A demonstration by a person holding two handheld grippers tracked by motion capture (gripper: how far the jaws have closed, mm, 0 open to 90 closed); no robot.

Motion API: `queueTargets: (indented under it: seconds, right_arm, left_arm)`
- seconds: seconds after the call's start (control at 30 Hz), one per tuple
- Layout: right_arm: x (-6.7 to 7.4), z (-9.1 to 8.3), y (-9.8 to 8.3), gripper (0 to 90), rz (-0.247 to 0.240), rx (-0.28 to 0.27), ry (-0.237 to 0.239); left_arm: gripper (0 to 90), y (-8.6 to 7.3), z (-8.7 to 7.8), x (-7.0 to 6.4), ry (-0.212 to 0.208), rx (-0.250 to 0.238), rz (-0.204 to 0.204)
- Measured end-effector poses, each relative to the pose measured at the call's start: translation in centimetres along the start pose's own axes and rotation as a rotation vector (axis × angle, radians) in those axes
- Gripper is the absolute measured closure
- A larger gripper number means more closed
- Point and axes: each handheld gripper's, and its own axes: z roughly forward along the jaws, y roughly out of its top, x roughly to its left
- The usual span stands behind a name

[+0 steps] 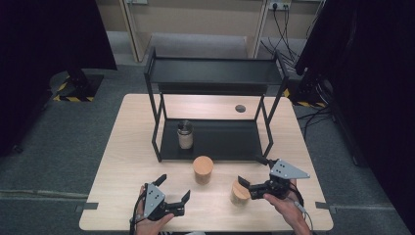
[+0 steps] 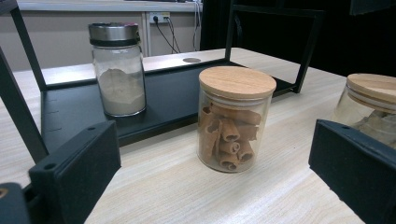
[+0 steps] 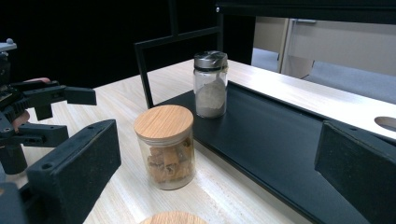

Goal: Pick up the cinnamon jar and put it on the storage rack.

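Now both tools wide open, empty: left tool (image 1: 174, 195) nr table edge, right tool (image 1: 254, 172) beside wood-lidded jar (image 1: 240, 192).

- A light wooden table (image 1: 127, 147) stands mid-frame on grey carpet (image 1: 58, 137).
- Black curtains (image 1: 44, 34) darken the upper left and the right edge.
- A beige wall unit (image 1: 195, 19) runs along the top, with a socket (image 1: 279, 6) and hanging cables (image 1: 286, 34) at upper right.
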Motion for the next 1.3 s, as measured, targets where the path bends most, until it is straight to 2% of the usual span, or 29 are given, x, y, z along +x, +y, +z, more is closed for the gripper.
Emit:
queueTargets:
  seconds: [0.57, 0.93, 1.3]
  right_arm:
    - [-1.2, 4.0, 4.0, 0.9, -0.123, 0.1, 0.081]
    - [-2.0, 5.9, 5.6, 1.5, -0.175, 0.134, 0.131]
    - [-2.1, 8.1, 6.7, 1.9, -0.225, 0.172, 0.175]
  left_arm:
    - [1.1, 0.0, -0.1, 0.2, 0.002, -0.008, -0.004]
    - [1.1, -0.1, -0.1, 0.2, 0.003, -0.008, -0.005]
    - [1.1, -0.1, -0.2, 0.3, 0.004, -0.014, -0.006]
